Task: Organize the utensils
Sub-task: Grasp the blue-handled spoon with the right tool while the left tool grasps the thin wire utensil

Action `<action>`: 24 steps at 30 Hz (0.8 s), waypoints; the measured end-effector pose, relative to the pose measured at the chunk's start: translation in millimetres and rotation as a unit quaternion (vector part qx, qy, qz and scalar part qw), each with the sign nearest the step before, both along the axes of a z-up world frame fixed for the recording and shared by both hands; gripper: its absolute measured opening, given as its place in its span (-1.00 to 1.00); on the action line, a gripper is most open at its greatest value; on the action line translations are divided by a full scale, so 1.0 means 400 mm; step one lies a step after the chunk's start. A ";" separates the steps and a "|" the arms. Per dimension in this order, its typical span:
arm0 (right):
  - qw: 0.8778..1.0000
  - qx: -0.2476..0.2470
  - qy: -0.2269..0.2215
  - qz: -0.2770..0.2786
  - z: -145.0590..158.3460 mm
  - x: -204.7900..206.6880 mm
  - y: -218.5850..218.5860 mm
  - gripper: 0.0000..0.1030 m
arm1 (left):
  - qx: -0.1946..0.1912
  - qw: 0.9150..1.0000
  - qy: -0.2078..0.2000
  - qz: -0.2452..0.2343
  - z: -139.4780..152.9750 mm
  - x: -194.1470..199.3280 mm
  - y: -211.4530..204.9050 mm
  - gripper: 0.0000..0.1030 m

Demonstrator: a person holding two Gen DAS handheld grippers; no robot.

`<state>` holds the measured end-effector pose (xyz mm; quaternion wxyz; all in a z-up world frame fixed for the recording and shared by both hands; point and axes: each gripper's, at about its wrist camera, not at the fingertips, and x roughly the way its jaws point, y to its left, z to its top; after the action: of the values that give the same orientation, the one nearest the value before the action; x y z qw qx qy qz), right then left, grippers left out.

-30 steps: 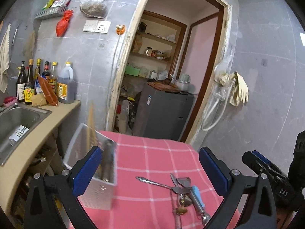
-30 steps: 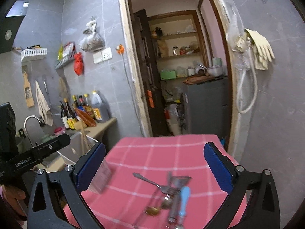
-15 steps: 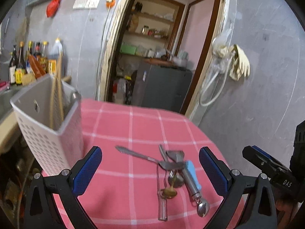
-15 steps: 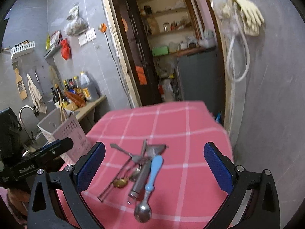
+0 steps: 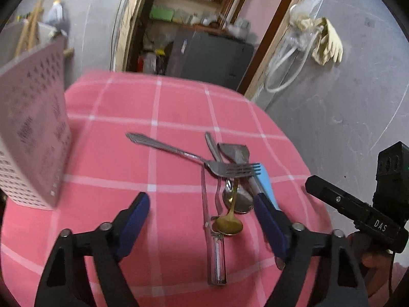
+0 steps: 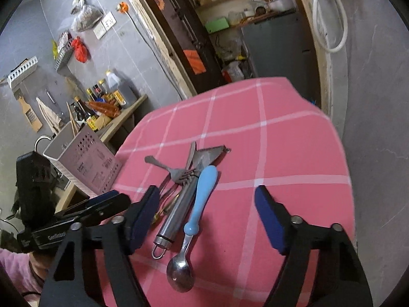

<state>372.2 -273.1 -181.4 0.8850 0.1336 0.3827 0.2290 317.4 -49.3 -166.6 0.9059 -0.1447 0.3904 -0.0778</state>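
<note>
A heap of utensils lies on the pink checked tablecloth (image 5: 107,153): a steel fork (image 5: 194,157) on top, a gold spoon (image 5: 228,223), a steel spoon (image 5: 236,200), a clear-handled utensil (image 5: 217,253) and a blue-handled spoon (image 6: 202,204) beside a steel-handled tool (image 6: 179,209). A white perforated utensil holder (image 5: 30,138) stands at the left with chopsticks in it. My left gripper (image 5: 202,226) is open, low over the heap's near end. My right gripper (image 6: 204,217) is open, above the blue-handled spoon.
The table's far edge faces a doorway with a grey cabinet (image 5: 209,53). A counter with bottles (image 6: 102,102) and a sink lies left of the table. Rubber gloves (image 5: 327,43) and a hose hang on the right wall.
Both grippers have dropped and tilted down toward the utensil heap, which now looks larger and closer. The holder has slid to the left edge of the left wrist view.
</note>
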 end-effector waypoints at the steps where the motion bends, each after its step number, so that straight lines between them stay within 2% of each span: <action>1: 1.000 0.000 0.004 0.002 -0.004 0.004 0.004 0.14 | -0.004 1.000 0.007 -0.002 -0.007 0.010 -0.001 0.41; 9: 0.999 0.002 0.036 0.017 -0.041 0.054 0.039 -0.17 | 0.003 0.998 0.053 -0.028 -0.045 0.083 -0.026 -0.03; 13: 0.999 0.000 0.044 0.030 -0.050 0.075 0.049 -0.27 | 0.013 0.996 0.068 -0.048 -0.055 0.104 -0.050 -0.16; 18: 0.998 -0.006 0.051 0.047 -0.057 0.096 0.058 -0.29 | 0.031 0.995 0.072 -0.055 -0.056 0.119 -0.059 -0.26; 21: 0.997 -0.005 0.055 0.060 -0.064 0.118 0.073 -0.29 | 0.057 0.994 0.073 -0.064 -0.054 0.121 -0.074 -0.30; 24: 0.996 -0.002 0.059 0.064 -0.066 0.129 0.074 -0.29 | 0.100 0.990 0.069 -0.075 -0.052 0.115 -0.100 -0.31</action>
<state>423.7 -243.7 -207.6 0.8449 0.1205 0.4421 0.2759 363.3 -89.4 -187.3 0.8784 -0.0282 0.4673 -0.0960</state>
